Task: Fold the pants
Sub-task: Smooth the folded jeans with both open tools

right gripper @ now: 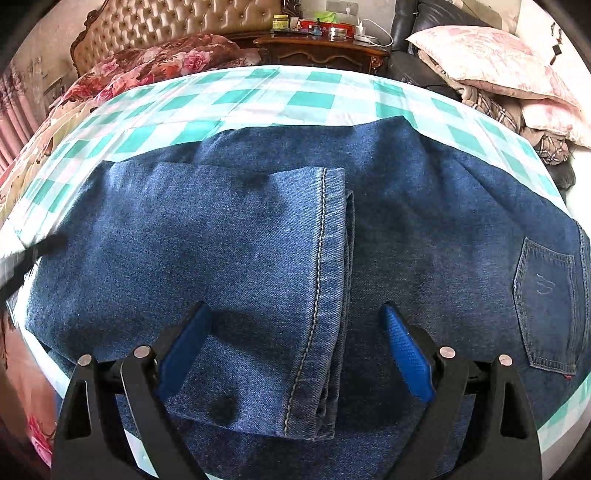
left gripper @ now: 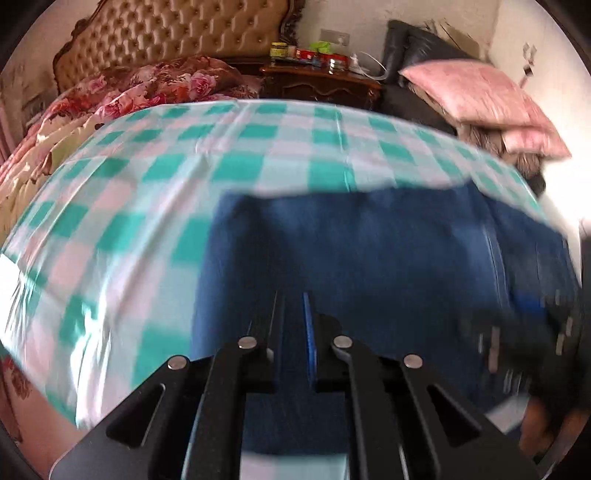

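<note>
A bed under a green-and-white checked sheet (right gripper: 317,98) is filling both views, backed by a tufted headboard (right gripper: 177,22) and a rumpled floral quilt (right gripper: 162,62); a dark wooden nightstand (right gripper: 321,50) is carrying jars and tins, and pink pillows (right gripper: 491,59) are lying piled at the right. The blue jeans (right gripper: 424,206) are lying flat across the sheet, a leg folded back over them so its stitched hem (right gripper: 321,280) is running down the middle; a back pocket (right gripper: 546,306) is showing at the far right. The right gripper (right gripper: 295,354) is hovering over that hem with its blue pads (right gripper: 406,354) standing wide apart, gripping nothing. The left gripper (left gripper: 295,325) is sitting almost shut over the denim (left gripper: 369,251); the blurred view is not showing whether cloth is pinched between its fingers.
</note>
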The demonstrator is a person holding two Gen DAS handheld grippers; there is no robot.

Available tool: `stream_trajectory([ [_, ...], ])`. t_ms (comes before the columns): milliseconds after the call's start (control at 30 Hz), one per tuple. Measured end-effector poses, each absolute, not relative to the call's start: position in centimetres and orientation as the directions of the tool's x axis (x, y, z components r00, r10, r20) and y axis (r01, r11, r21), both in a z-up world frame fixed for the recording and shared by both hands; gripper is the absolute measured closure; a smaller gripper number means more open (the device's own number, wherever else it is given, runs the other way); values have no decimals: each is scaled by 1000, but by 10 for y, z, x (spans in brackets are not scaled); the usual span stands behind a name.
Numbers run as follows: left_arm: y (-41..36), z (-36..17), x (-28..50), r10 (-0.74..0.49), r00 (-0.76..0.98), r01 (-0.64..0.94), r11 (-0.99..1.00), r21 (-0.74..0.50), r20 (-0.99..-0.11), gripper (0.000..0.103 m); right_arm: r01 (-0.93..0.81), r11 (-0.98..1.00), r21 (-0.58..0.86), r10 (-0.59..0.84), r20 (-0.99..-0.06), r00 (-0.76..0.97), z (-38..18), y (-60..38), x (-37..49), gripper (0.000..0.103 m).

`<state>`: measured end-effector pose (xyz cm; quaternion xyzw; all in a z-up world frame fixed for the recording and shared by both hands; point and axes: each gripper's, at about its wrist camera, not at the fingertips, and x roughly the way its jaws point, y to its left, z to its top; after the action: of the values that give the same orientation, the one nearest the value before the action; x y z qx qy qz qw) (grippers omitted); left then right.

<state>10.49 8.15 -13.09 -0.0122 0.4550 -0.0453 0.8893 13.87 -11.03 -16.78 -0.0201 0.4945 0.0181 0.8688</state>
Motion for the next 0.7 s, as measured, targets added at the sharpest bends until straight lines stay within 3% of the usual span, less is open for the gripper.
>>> stream_trajectory([
  [133, 66, -149, 74, -36, 584, 100, 995, 27, -811, 92, -53, 998, -15, 14, -860, 510, -167, -111, 139, 15],
  [267, 68, -150, 64, -53, 587, 86, 996, -4, -808, 90, -68, 996, -65, -14, -823, 568, -155, -107, 137, 15],
  [333, 68, -150, 62, -52, 592, 86, 996, 0, -805, 90, -104, 994, -31, 39, -794, 607, -141, -103, 139, 15],
  [400, 68, -150, 62, -46, 593, 79, 997, 1, -804, 90, -133, 991, -25, 65, -772, 632, -132, -99, 145, 17],
  [467, 68, -149, 63, -49, 594, 75, 997, -6, -803, 88, -131, 988, -83, 15, -787, 617, -140, -96, 158, 32],
  [500, 70, -148, 61, -59, 595, 73, 997, -19, -802, 87, -114, 989, -95, -8, -799, 601, -146, -99, 163, 34],
  [567, 70, -144, 57, -79, 606, 75, 996, -42, -791, 80, -73, 994, -87, -32, -832, 554, -161, -114, 174, 35],
  [700, 57, -132, 45, -133, 651, 126, 990, -66, -747, 78, -73, 996, -57, -7, -834, 552, -165, -131, 173, 34],
])
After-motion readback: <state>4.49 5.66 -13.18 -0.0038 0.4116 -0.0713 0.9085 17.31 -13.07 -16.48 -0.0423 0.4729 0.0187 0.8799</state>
